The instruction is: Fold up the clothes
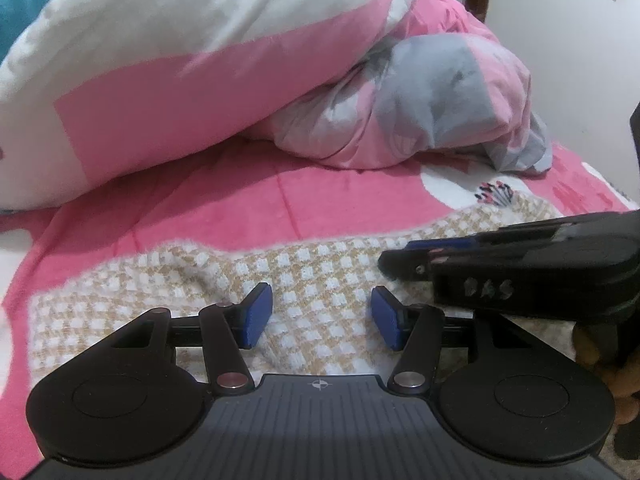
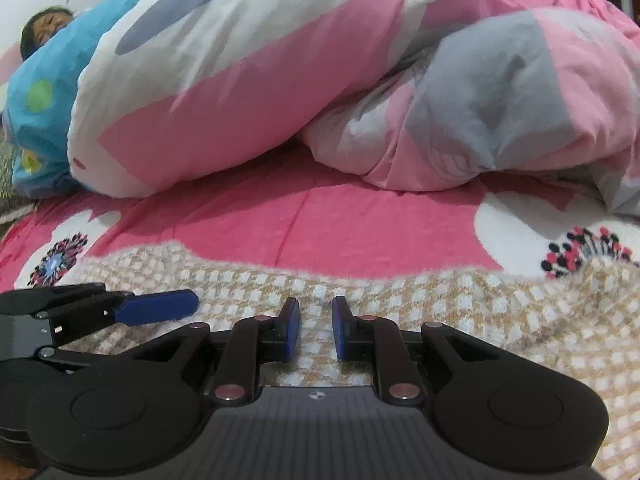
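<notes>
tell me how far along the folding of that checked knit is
Done: the beige-and-white checked knit lies spread on the pink blanket, with no fold clearly visible. In hand: nothing; the left gripper and right gripper both hover open above it. Left: grasping an edge and making the folds.

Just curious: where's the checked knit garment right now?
In both views, the checked knit garment lies on the pink blanket, under both grippers, before the bunched quilt.

A: What fills the top of both frames?
B: A rumpled pink, white and grey duvet, lying on a pink flowered blanket.
A: And upper left?
B: A blue pillow, with a person lying behind it.
</notes>
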Demonstrator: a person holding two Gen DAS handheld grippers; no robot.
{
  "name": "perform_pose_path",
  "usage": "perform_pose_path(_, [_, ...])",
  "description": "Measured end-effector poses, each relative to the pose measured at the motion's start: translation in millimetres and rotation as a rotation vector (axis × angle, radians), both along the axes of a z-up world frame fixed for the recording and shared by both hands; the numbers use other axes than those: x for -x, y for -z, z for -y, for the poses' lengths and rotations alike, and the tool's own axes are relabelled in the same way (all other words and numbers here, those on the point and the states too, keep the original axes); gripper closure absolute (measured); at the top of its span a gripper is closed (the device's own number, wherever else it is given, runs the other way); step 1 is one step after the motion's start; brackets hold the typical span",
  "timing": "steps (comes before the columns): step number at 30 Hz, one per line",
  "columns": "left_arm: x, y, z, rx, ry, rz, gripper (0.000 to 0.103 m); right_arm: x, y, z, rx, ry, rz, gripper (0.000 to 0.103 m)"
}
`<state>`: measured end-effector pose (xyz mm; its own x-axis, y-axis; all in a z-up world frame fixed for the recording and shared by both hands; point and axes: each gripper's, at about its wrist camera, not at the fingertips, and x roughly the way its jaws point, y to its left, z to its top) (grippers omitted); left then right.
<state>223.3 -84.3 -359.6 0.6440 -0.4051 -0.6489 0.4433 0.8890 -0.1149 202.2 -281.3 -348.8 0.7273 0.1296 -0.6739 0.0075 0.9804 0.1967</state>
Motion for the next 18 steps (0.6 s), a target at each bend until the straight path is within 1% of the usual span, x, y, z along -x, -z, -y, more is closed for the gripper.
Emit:
perform_pose_path(3, [9.7, -8.4, -5.8, -0.029, -0.004, 0.030, 0.045, 15.0, -27.0, 8.2, -0.055, 0.058, 0.032, 0.083])
perform_pose_path(5, [13.3, -6.5, -9.9, -0.045, -0.001, 0.028, 0.045, 28.3, -39.3, 12.4, -0.080, 0.098, 0.041, 0.083])
perform_pose_path(6, [13.8, -3.9, -11.7, -0.052, -0.005, 0.016, 0.045, 32.0, -39.3, 12.2, -0.076, 0.104, 0.031, 0.083])
perform_pose_path(7, [14.3, -3.0, -14.0, -0.053, -0.008, 0.006, 0.045, 32.9, -34.1, 10.2, -0.060, 0.099, 0.002, 0.083])
perform_pose_path(9, [16.1, -5.1, -19.8, -0.048, -0.018, -0.007, 0.044, 26.2, -9.1, 3.0, -0.007, 0.064, -0.111, 0.083])
perform_pose_path(11, [20.0, -12.4, -27.9, -0.042, -0.030, -0.006, 0.044, 28.1, -4.1, -3.8, 0.042, 0.053, -0.089, 0.082])
perform_pose_path(13, [27.4, -22.9, -40.4, -0.034, -0.048, -0.008, 0.044, 26.9, -13.9, -8.5, 0.069, 0.062, -0.099, 0.082])
perform_pose_path(16, [42.6, -39.8, -63.6, -0.017, -0.075, -0.025, 0.044, 36.5, -31.5, -10.2, 0.039, 0.091, -0.090, 0.082])
perform_pose_path(18, [57.4, -50.2, -80.4, -0.001, -0.082, -0.049, 0.042, 47.3, -41.5, -13.7, 0.024, 0.096, -0.088, 0.082])
